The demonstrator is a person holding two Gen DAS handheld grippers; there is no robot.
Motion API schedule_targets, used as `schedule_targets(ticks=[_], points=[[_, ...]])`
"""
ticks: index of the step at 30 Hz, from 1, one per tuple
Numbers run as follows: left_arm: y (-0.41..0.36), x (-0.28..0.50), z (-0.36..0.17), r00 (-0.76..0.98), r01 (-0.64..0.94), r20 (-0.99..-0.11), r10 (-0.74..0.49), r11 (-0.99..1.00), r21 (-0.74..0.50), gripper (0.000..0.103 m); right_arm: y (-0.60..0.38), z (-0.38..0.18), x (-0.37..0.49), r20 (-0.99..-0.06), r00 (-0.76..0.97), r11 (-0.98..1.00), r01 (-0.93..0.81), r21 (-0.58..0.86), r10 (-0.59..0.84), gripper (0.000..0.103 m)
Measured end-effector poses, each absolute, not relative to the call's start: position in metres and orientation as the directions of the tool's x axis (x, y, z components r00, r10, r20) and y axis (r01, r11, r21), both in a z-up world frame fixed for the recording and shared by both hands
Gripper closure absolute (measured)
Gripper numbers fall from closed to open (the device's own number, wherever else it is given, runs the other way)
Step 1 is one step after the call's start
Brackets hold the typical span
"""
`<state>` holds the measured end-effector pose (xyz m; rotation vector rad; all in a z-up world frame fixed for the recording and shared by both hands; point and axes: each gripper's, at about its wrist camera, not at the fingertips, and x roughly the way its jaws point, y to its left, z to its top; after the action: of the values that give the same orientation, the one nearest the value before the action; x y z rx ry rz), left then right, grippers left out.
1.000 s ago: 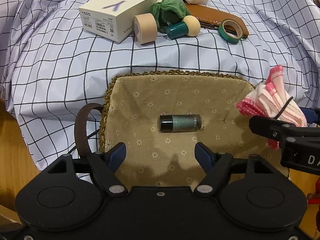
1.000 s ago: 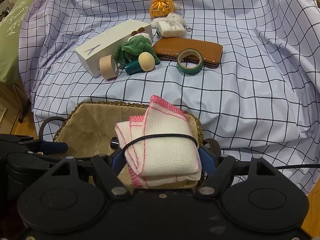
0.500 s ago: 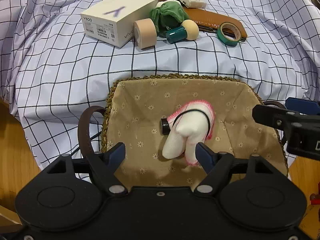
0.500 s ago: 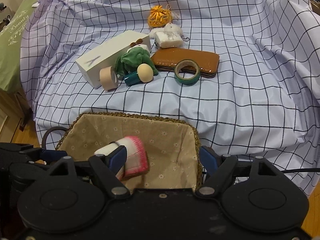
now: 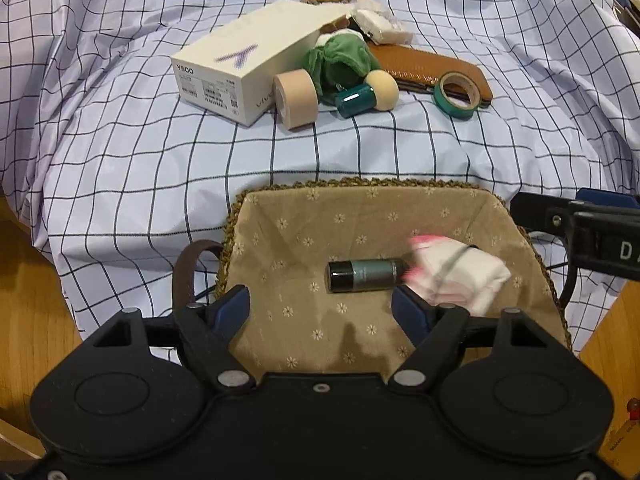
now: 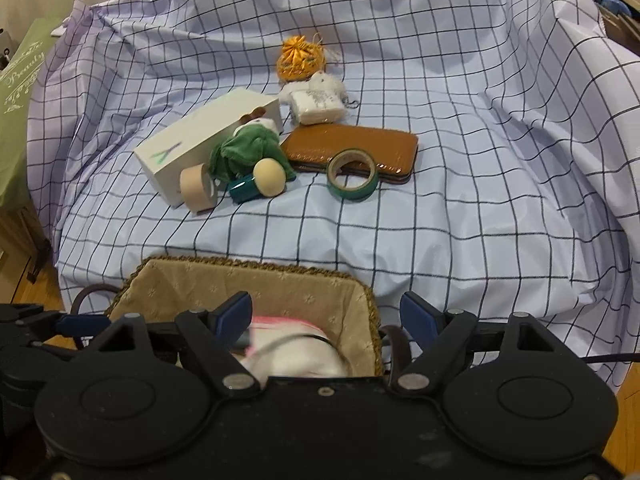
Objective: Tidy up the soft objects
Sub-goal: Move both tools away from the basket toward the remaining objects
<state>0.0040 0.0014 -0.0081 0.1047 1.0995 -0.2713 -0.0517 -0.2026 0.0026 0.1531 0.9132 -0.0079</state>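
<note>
Progress: one soft item in, rest still out.

- Basket (image 5: 516, 216), fabric-lined, sits at near edge of the checked cloth (image 5: 120, 160). Inside: folded white cloth w/ pink edging (image 5: 460, 272), banded by a dark elastic, lying at basket's right side, touching or just beside a dark cylindrical bottle (image 5: 364, 276) at centre of basket floor. Cloth looks blurred, so prob. not yet settled. Bottle isn't soft; why it's in there, can't say.
- Right gripper (image 6: 326, 316): jaws opening, stand wide, nothing pinched. White cloth shows below and between them in right wrist view, down in the basket, pads clear of it.
- Left gripper (image 5: 320, 306): jaws wide-ish, empty, over basket floor; bottle lies beyond the tips, untouched.
- Left on the cloth-covered surface, well apart from basket: green plush (image 6: 248, 148), orange pouch (image 6: 300, 60), small white plush w/ keyring (image 6: 316, 98). All three look soft → likely candidates to go in next.
- Same cluster, hard stuff, prob. stays: white box (image 6: 200, 140), beige tape roll (image 6: 196, 188), green tape roll (image 6: 352, 174), brown case (image 6: 360, 144), teal bottle w/ round wooden cap (image 6: 258, 184).

Judgement: approx. a quarter done if four soft pieces is the full count. Green plush is wedged against box and teal bottle, so it may drag neighbours when pulled.
</note>
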Motion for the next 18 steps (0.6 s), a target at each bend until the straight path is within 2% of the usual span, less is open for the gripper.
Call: schedule_targets(ticks=[11,18], points=[[0.005,0.017,0.003,0.531,0.237,-0.835,-0.141,0.971,-0.013,0.028,-0.207,0.006,-0.036,-0.741,0.671,0.992,0.108,0.064,-0.025,0.021],[0.01,0.032,0.007,0.607,0.198,-0.791,-0.081,0.979,0.052,0.026,-0.214,0.006,-0.018,-0.706,0.7,0.988,0.155,0.004,-0.107,0.02]])
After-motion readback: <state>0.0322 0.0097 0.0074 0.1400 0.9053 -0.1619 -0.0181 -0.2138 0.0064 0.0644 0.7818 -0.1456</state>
